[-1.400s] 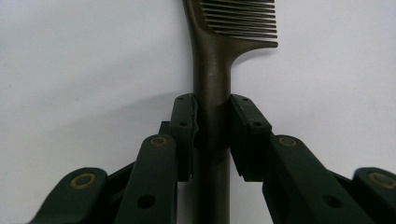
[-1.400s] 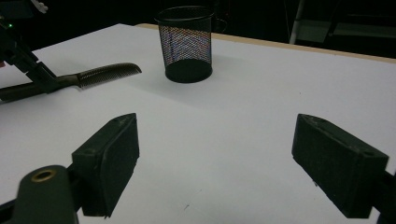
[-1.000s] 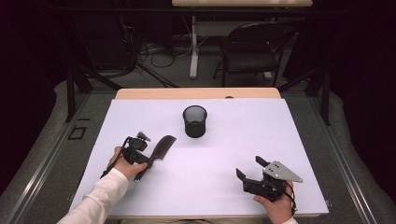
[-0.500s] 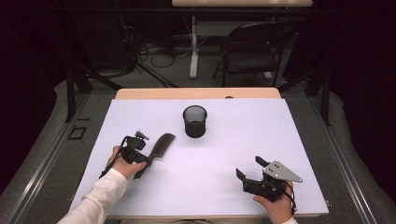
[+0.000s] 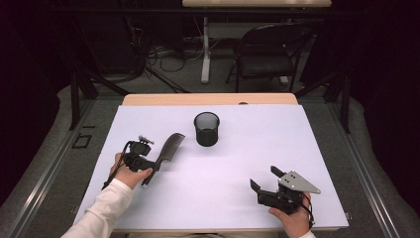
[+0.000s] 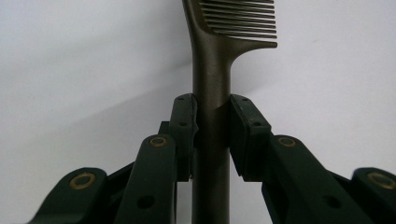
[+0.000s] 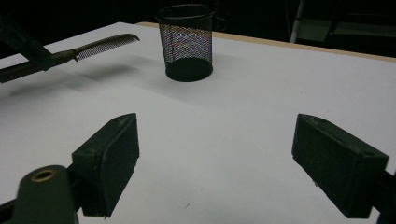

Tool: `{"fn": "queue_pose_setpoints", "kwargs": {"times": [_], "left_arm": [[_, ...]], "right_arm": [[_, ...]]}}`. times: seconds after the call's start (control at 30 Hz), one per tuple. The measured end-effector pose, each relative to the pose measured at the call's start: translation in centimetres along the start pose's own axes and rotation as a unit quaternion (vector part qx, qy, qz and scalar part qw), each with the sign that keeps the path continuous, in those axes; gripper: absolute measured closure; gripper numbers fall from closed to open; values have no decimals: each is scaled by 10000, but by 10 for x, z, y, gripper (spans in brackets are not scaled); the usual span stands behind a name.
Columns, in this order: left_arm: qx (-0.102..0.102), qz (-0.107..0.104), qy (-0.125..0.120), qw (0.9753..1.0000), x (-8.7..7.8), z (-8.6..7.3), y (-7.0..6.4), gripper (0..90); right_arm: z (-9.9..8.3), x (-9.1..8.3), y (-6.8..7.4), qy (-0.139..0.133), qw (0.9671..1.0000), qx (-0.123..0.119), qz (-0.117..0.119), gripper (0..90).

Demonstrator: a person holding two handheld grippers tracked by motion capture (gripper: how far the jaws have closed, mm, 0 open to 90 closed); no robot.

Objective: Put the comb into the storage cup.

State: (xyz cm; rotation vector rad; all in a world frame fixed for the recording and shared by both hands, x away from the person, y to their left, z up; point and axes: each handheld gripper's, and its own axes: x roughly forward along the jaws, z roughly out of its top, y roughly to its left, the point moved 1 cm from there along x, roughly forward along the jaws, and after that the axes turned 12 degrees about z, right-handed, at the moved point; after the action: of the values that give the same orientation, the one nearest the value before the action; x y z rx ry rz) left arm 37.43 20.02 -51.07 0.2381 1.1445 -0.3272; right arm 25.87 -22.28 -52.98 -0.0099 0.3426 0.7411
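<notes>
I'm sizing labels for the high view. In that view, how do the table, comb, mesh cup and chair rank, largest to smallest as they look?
1. Table.
2. Chair, though it stands farther back.
3. and 4. Comb and mesh cup: the comb looks longer, the cup wider; too close to rank.

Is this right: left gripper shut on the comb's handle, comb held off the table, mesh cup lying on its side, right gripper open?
One error: the mesh cup stands upright, mouth up, as the right gripper view shows. The rest holds: the left gripper is shut on the handle of the comb, the comb is off the table, and the right gripper has its jaws wide apart.
</notes>
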Motion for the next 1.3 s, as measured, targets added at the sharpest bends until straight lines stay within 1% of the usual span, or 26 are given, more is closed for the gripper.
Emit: {"fn": "queue_pose_setpoints", "kwargs": {"times": [0.07,0.23,0.3,0.4,0.53,0.63,0.8,0.9,0.93,1.07,1.17,1.3], "left_arm": [[-16,-9,-23,10000,-1,0,0,721],[-81,-79,-198,9997,-7,1,3,721],[-110,-75,-317,9994,-10,2,4,721],[-115,-73,-379,9992,-12,2,4,721],[-145,-48,-582,9982,-16,2,5,721],[-208,-34,-755,9969,-21,2,6,721],[-296,-96,-1016,9943,-27,2,8,721],[-291,-93,-1167,9927,-29,1,10,721],[-291,-93,-1167,9927,-29,1,10,721],[-283,-83,-1291,9912,-31,1,10,721],[-288,-73,-1401,9897,-32,0,10,721],[-252,-104,-1590,9869,-36,1,10,721]], "right_arm": [[0,0,0,6,10000,8,-4,147],[0,0,0,9,10000,4,-4,147],[0,0,0,8,10000,4,-6,148],[0,0,0,9,10000,8,-2,148],[0,0,0,12,10000,11,-9,148],[0,0,0,10,10000,15,-4,148],[0,0,0,20,10000,23,-9,148],[0,1,0,18,10000,17,-9,148],[0,1,0,18,10000,17,-9,148],[0,0,0,19,10000,21,-10,148],[0,1,0,22,10000,19,-15,148],[-1,1,0,43,10000,25,-14,148]]}}
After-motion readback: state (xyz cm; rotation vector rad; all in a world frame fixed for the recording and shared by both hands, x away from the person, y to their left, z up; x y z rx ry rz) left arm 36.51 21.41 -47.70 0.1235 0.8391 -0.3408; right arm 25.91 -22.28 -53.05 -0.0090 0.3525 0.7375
